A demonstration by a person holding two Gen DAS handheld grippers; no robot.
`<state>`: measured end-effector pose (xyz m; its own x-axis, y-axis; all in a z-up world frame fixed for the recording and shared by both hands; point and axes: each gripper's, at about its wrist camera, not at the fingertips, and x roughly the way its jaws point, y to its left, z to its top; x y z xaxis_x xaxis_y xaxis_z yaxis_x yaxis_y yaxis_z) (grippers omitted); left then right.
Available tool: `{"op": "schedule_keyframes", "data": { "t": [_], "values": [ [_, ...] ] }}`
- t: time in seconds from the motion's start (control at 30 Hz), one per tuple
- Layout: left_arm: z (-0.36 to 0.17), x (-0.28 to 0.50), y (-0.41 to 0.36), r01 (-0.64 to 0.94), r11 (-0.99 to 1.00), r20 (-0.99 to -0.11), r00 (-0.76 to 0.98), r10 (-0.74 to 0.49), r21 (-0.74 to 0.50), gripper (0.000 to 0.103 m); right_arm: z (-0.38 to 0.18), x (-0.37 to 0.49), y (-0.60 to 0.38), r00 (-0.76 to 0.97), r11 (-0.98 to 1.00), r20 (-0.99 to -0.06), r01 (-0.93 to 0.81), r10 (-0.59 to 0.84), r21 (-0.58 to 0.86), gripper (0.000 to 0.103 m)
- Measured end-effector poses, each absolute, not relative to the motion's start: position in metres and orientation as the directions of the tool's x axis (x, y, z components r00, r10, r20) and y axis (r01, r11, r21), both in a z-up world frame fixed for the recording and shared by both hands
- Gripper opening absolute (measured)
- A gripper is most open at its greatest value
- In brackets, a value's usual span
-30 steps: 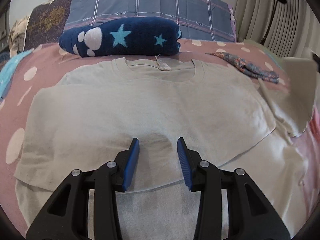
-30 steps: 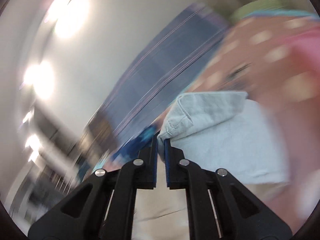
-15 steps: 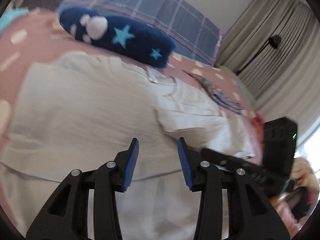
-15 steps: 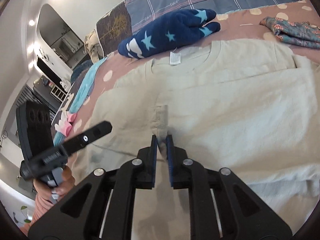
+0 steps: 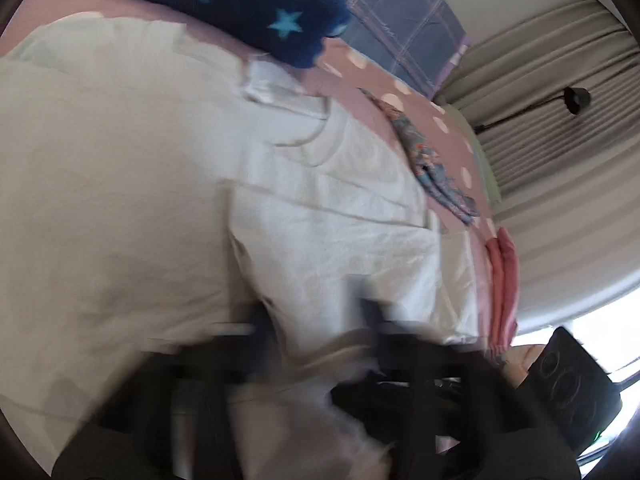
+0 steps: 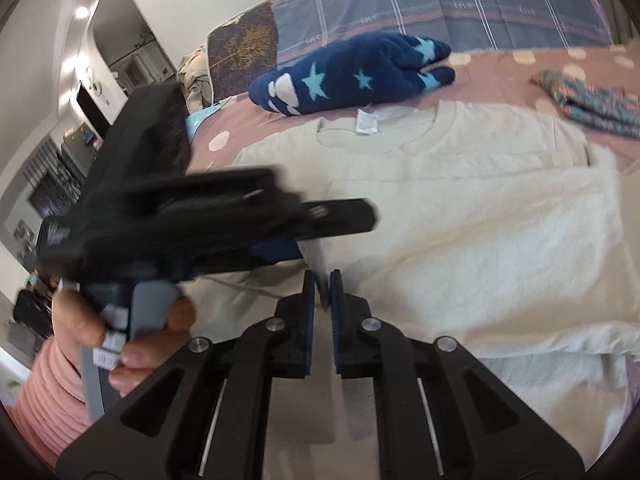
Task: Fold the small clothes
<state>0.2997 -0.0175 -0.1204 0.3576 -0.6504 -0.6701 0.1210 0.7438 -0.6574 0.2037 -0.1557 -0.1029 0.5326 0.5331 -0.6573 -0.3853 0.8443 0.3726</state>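
A pale cream T-shirt (image 6: pixel 472 216) lies flat on the pink dotted bed, collar and label toward the pillows, its right side folded in over the middle. It also fills the left wrist view (image 5: pixel 160 184). My right gripper (image 6: pixel 323 280) is nearly shut, pinching a thin edge of the shirt's fabric. My left gripper (image 5: pixel 316 320) is blurred with motion, its fingers apart, low over the shirt; it shows in the right wrist view (image 6: pixel 224 216) just left of the right gripper, held by a hand.
A dark blue starred fleece (image 6: pixel 356 72) lies past the collar against plaid pillows (image 6: pixel 440 0). A patterned floral cloth (image 6: pixel 588 100) lies at the right of the bed. Curtains (image 5: pixel 560 128) hang beyond the bed's right side.
The left gripper has swung in toward the right gripper, blurring its view. The right gripper keeps its pinch on the shirt and has stayed low over it.
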Motion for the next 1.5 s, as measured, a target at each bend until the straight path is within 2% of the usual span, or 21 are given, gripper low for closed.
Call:
{"op": "schedule_keyframes", "data": {
  "t": [0.07, 0.13, 0.27, 0.37, 0.5, 0.67, 0.73, 0.8, 0.83, 0.93, 1.03, 1.13, 1.2, 1.3, 1.37, 1.43, 1.5],
  "values": [
    [-0.107, 0.298, -0.023, 0.151, 0.77, -0.675, 0.399, -0.621, -0.62, 0.003, -0.1, 0.201, -0.156, 0.545, 0.849, -0.654, -0.391, 0.525, 0.357, 0.006],
    [-0.086, 0.291, -0.026, 0.21, 0.802, -0.667, 0.46, -0.586, -0.56, 0.003, -0.091, 0.198, -0.163, 0.547, 0.841, -0.641, -0.397, 0.538, 0.367, 0.011],
    [-0.019, 0.276, -0.002, 0.274, 0.81, -0.566, 0.6, -0.565, -0.518, 0.003, -0.072, 0.185, -0.199, 0.575, 0.837, -0.609, -0.387, 0.547, 0.386, 0.012],
    [0.022, 0.267, 0.028, 0.288, 0.819, -0.497, 0.68, -0.54, -0.496, 0.003, -0.075, 0.182, -0.232, 0.599, 0.89, -0.659, -0.31, 0.455, 0.333, 0.016],
    [0.038, 0.259, 0.057, 0.252, 0.86, -0.498, 0.729, -0.47, -0.443, 0.003, -0.106, 0.185, -0.269, 0.594, 0.964, -0.761, -0.114, 0.261, 0.242, 0.018],
    [0.015, 0.251, 0.089, 0.16, 0.923, -0.564, 0.751, -0.344, -0.349, 0.003, -0.117, 0.177, -0.277, 0.601, 0.971, -0.765, -0.081, 0.229, 0.226, 0.015],
    [-0.006, 0.251, 0.104, 0.1, 0.942, -0.601, 0.747, -0.283, -0.32, 0.003, -0.115, 0.173, -0.273, 0.607, 0.975, -0.765, -0.09, 0.214, 0.202, 0.02],
    [-0.022, 0.256, 0.119, 0.052, 0.953, -0.628, 0.742, -0.237, -0.298, 0.003, -0.111, 0.171, -0.27, 0.6, 0.969, -0.761, -0.126, 0.247, 0.214, 0.036],
    [-0.028, 0.255, 0.127, 0.038, 0.953, -0.635, 0.738, -0.229, -0.3, 0.003, -0.109, 0.17, -0.269, 0.591, 0.962, -0.76, -0.147, 0.271, 0.229, 0.039],
    [-0.053, 0.259, 0.144, 0.011, 0.956, -0.669, 0.711, -0.214, -0.294, 0.004, -0.095, 0.167, -0.274, 0.578, 0.93, -0.73, -0.191, 0.365, 0.314, 0.041],
    [-0.073, 0.264, 0.146, -0.002, 0.968, -0.707, 0.683, -0.181, -0.25, 0.004, -0.078, 0.174, -0.295, 0.604, 0.886, -0.666, -0.162, 0.437, 0.435, 0.046],
    [-0.089, 0.267, 0.147, -0.01, 0.973, -0.73, 0.663, -0.165, -0.229, 0.004, -0.071, 0.193, -0.312, 0.644, 0.902, -0.673, -0.06, 0.363, 0.429, 0.049],
    [-0.095, 0.266, 0.15, -0.022, 0.977, -0.735, 0.663, -0.146, -0.214, 0.008, -0.077, 0.22, -0.321, 0.638, 0.92, -0.711, 0.011, 0.296, 0.393, 0.049],
    [-0.099, 0.264, 0.154, -0.044, 0.986, -0.729, 0.679, -0.087, -0.159, 0.015, -0.095, 0.259, -0.328, 0.608, 0.915, -0.744, 0.068, 0.278, 0.398, 0.049],
    [-0.1, 0.263, 0.159, -0.041, 0.987, -0.724, 0.684, -0.086, -0.157, 0.026, -0.106, 0.281, -0.327, 0.591, 0.914, -0.76, 0.088, 0.272, 0.396, 0.049],
    [-0.1, 0.262, 0.163, -0.037, 0.985, -0.723, 0.684, -0.097, -0.168, 0.035, -0.114, 0.296, -0.326, 0.593, 0.906, -0.753, 0.09, 0.285, 0.413, 0.052],
    [-0.098, 0.264, 0.165, -0.031, 0.983, -0.716, 0.689, -0.11, -0.181, 0.035, -0.117, 0.308, -0.326, 0.618, 0.891, -0.729, 0.096, 0.296, 0.443, 0.058]
  ]
}}
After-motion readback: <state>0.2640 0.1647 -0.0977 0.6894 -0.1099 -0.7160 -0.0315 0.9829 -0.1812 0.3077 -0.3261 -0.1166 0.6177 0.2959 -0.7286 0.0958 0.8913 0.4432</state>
